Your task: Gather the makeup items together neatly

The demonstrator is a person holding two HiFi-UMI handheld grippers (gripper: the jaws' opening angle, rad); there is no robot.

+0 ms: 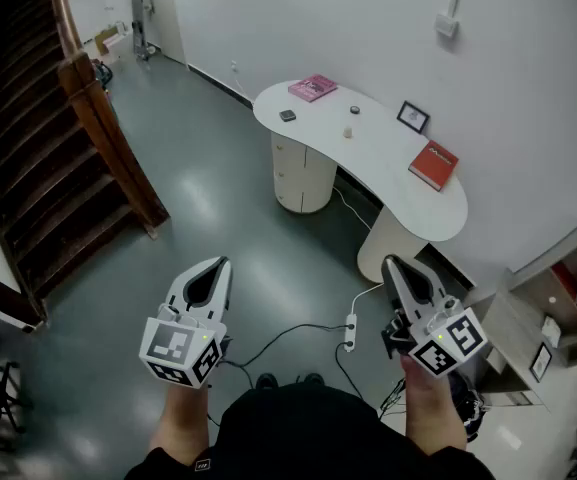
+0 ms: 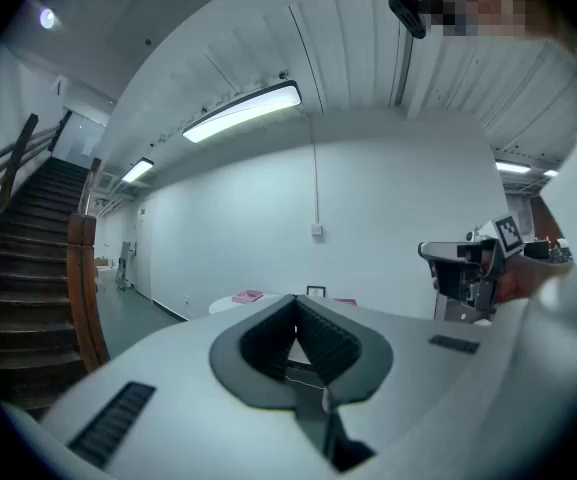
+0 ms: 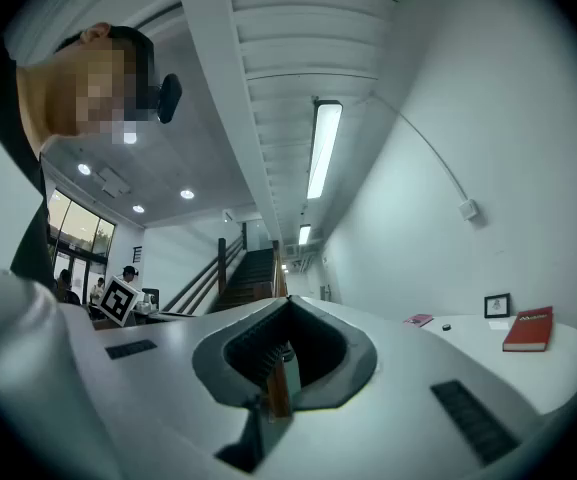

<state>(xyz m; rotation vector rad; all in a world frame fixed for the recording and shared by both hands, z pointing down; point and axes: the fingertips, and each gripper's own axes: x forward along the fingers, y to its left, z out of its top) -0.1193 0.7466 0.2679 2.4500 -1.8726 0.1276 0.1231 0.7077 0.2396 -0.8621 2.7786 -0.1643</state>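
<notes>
The white curved table stands some way ahead of me across the floor. On it lie a small dark compact, a little pale bottle and a small round item. My left gripper and right gripper are held side by side over the floor, well short of the table. Both are shut with nothing between the jaws. In the left gripper view the closed left gripper points toward the far table. The right gripper view shows the closed right gripper, with the table off to its right.
A pink book, a picture frame and a red book also lie on the table. A wooden staircase rises at left. A power strip with cables lies on the floor. Shelving stands at right.
</notes>
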